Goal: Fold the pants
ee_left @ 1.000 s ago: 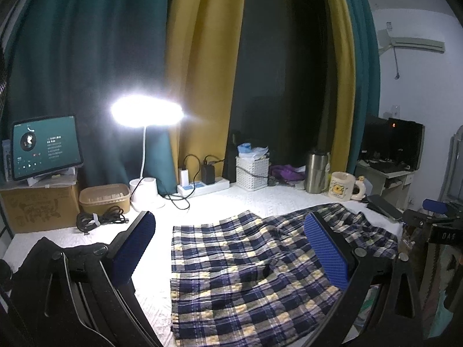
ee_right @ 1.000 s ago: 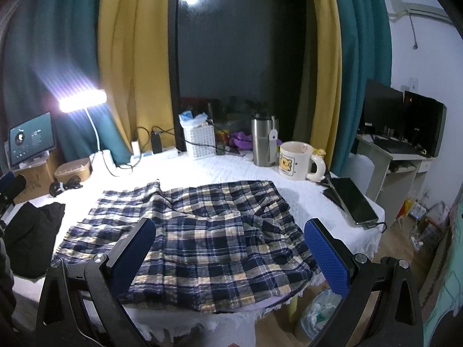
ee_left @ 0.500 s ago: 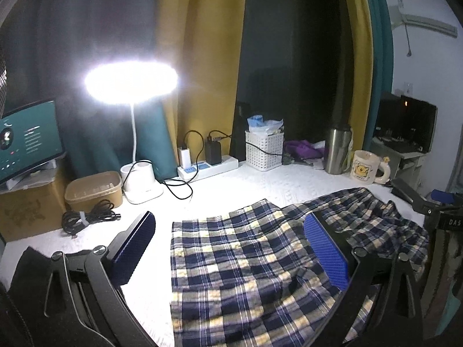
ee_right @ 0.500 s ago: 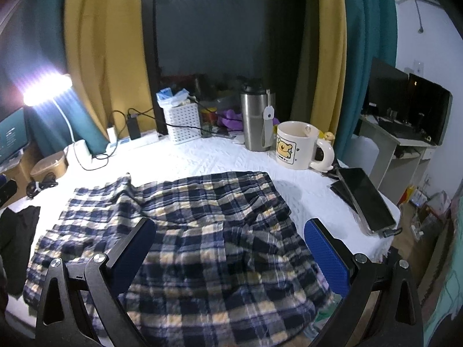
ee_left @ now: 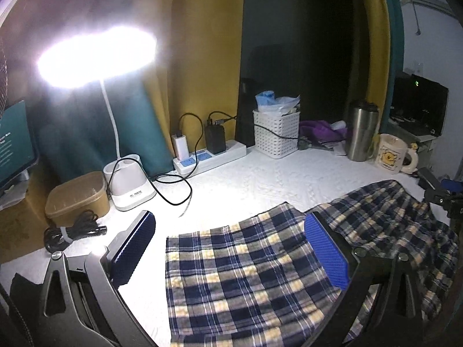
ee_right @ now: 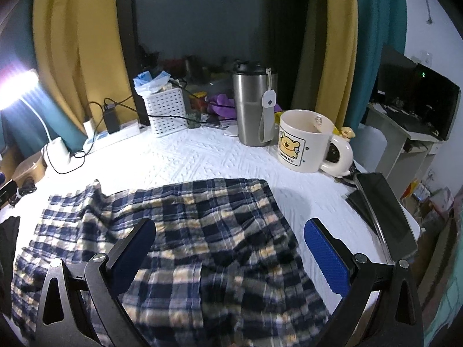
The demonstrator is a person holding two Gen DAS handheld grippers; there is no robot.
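Yellow curtains (ee_left: 202, 57), glaring lamp (ee_left: 97, 55)

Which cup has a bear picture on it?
The cream mug with the big handle has it. The tall steel cup beside it is plain silver.

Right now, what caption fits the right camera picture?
Open right gripper over plaid pants on a white table, mug behind.

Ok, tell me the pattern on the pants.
The pants are plaid: navy blue and white with pale yellow checks. The left wrist view shows it best.
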